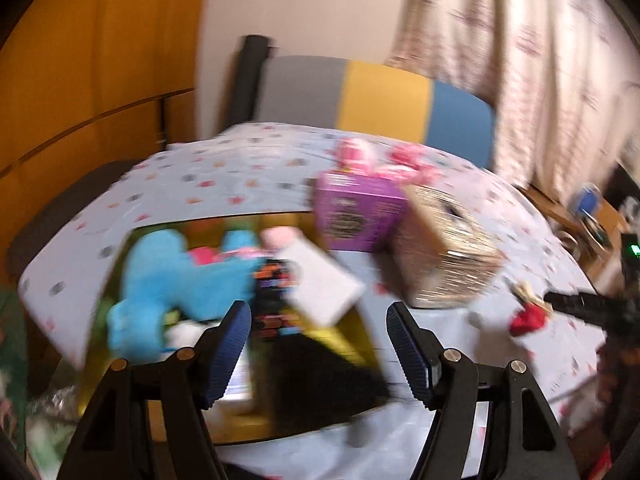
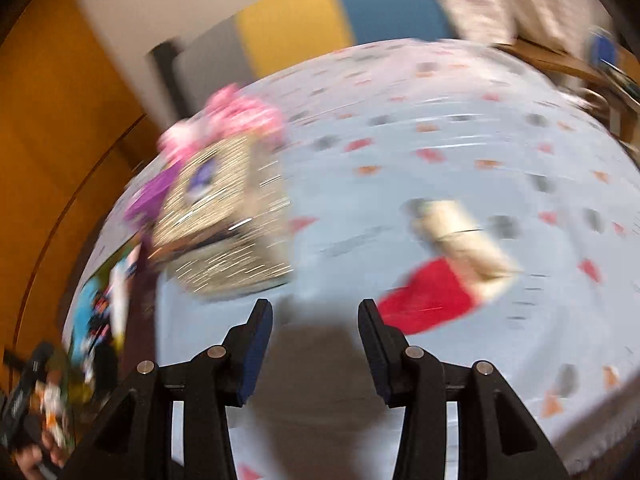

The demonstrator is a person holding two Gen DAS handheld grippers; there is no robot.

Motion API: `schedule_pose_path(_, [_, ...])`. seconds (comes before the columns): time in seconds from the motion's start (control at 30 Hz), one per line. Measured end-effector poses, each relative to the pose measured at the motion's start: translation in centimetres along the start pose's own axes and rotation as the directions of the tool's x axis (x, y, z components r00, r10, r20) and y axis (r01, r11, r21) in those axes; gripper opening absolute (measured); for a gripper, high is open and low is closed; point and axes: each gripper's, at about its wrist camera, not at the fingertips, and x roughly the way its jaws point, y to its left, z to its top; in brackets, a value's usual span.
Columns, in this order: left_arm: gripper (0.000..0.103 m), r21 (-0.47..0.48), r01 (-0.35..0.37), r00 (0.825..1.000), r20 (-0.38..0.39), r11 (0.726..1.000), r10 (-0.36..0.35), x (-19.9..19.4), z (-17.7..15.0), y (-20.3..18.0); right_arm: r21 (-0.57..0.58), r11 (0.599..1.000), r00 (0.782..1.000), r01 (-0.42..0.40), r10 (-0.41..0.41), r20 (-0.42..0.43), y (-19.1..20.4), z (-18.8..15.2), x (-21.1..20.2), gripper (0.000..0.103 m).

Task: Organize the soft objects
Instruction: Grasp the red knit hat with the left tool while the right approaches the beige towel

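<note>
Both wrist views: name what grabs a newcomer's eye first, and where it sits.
A bright blue plush toy lies in a bin at the left of the bed. A glittery gold box stands mid-bed beside a purple box. A red-and-cream soft toy lies on the patterned sheet, just ahead of the open right gripper.

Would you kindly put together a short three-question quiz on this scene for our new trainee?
1. True or false: the left gripper is shut on the blue plush toy.
2. Which box stands nearer the red-and-beige soft toy: A) purple box, B) glittery box?
3. Fill in: the right gripper is ____.

Key: 1 false; 2 B; 3 open.
</note>
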Motion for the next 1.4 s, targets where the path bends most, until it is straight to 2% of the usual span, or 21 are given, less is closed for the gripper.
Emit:
schedule_pose_path(0.13, [0.071,0.095,0.119,0.992,-0.042,0.988,-0.115,1.4,0.4,-5.1,0.137,0.987,0.993,0.081,-0.091,0.070,-5.1,1.2,-1.9,0.045])
schedule_pose_path(0.23, [0.071,0.192,0.213,0.976,-0.083,0.958,-0.200,2.7,0.3,-9.8,0.220,0.969,0.986,0.110,-0.134,0.097,-8.2,1.7,-2.7,0.045])
schedule_pose_path(0.3, [0.071,0.263,0.266,0.963,-0.115,0.928,-0.243,3.8,0.2,-13.1,0.251,0.962,0.984,0.109,-0.140,0.110,-9.9,1.7,-3.1,0.045])
schedule_pose_path(0.37, [0.071,0.323,0.335,0.941,-0.158,0.885,-0.298,5.1,-0.1,-16.3,0.273,0.958,0.984,0.091,-0.128,0.121,-10.4,1.6,-3.1,0.045])
schedule_pose_path(0.47, [0.071,0.385,0.427,0.903,-0.238,0.818,-0.359,7.5,-0.7,-20.9,0.288,0.958,0.984,0.008,-0.059,0.169,-10.9,1.7,-3.4,0.045])
schedule_pose_path(0.57, [0.071,0.422,0.472,0.878,-0.303,0.774,-0.371,10.1,-1.3,-24.8,0.277,0.960,0.984,-0.038,-0.013,0.179,-11.2,1.5,-3.6,0.045])
schedule_pose_path(0.67, [0.071,0.423,0.516,0.850,-0.362,0.745,-0.382,12.8,-1.7,-28.0,0.272,0.961,0.982,-0.050,-0.002,0.188,-11.2,1.5,-3.8,0.045])
schedule_pose_path(0.7, [0.071,0.410,0.534,0.835,-0.393,0.740,-0.384,14.1,-1.9,-29.0,0.278,0.958,0.982,-0.065,0.012,0.190,-11.3,1.4,-3.8,0.045])
schedule_pose_path(0.8, [0.071,0.379,0.550,0.816,-0.433,0.744,-0.383,16.8,-2.3,-30.8,0.312,0.946,0.982,-0.087,0.028,0.188,-11.9,1.3,-3.6,0.045])
schedule_pose_path(0.87, [0.071,0.368,0.558,0.808,-0.446,0.744,-0.385,18.0,-2.4,-31.8,0.336,0.937,0.982,-0.100,0.039,0.183,-12.4,1.3,-3.3,0.045])
schedule_pose_path(1.0, [0.071,0.364,0.560,0.802,-0.465,0.744,-0.376,19.9,-2.8,-33.2,0.372,0.921,0.984,-0.116,0.056,0.167,-13.0,1.3,-2.9,0.045])
schedule_pose_path(1.03, [0.060,0.361,0.562,0.798,-0.474,0.745,-0.372,20.4,-2.9,-33.5,0.379,0.919,0.985,-0.111,0.053,0.162,-13.1,1.3,-2.9,0.045])
schedule_pose_path(1.07, [0.037,0.350,0.572,0.788,-0.488,0.742,-0.377,20.9,-3.2,-33.6,0.381,0.918,0.986,-0.110,0.052,0.159,-13.1,1.2,-2.8,0.045])
schedule_pose_path(1.1, [0.032,0.341,0.581,0.777,-0.501,0.739,-0.380,21.3,-3.4,-33.5,0.381,0.918,0.987,-0.107,0.051,0.155,-13.1,1.2,-2.8,0.045])
schedule_pose_path(1.17, [0.026,0.356,0.565,0.796,-0.474,0.744,-0.378,21.0,-3.6,-32.7,0.379,0.921,0.991,-0.087,0.040,0.130,-13.1,1.4,-2.4,0.045])
schedule_pose_path(1.2, [0.026,0.342,0.575,0.788,-0.477,0.743,-0.390,20.8,-3.6,-32.1,0.377,0.923,0.993,-0.077,0.039,0.108,-13.0,1.6,-2.0,0.045])
schedule_pose_path(1.3, [0.026,0.326,0.564,0.795,-0.463,0.759,-0.392,20.1,-3.9,-29.9,0.333,0.942,0.998,-0.040,0.024,0.052,-12.3,2.5,-0.8,0.045])
schedule_pose_path(1.4, [0.026,0.308,0.555,0.801,-0.448,0.773,-0.397,18.9,-4.5,-27.3,0.213,0.977,1.000,0.016,-0.017,0.001,-10.8,4.0,0.7,0.045])
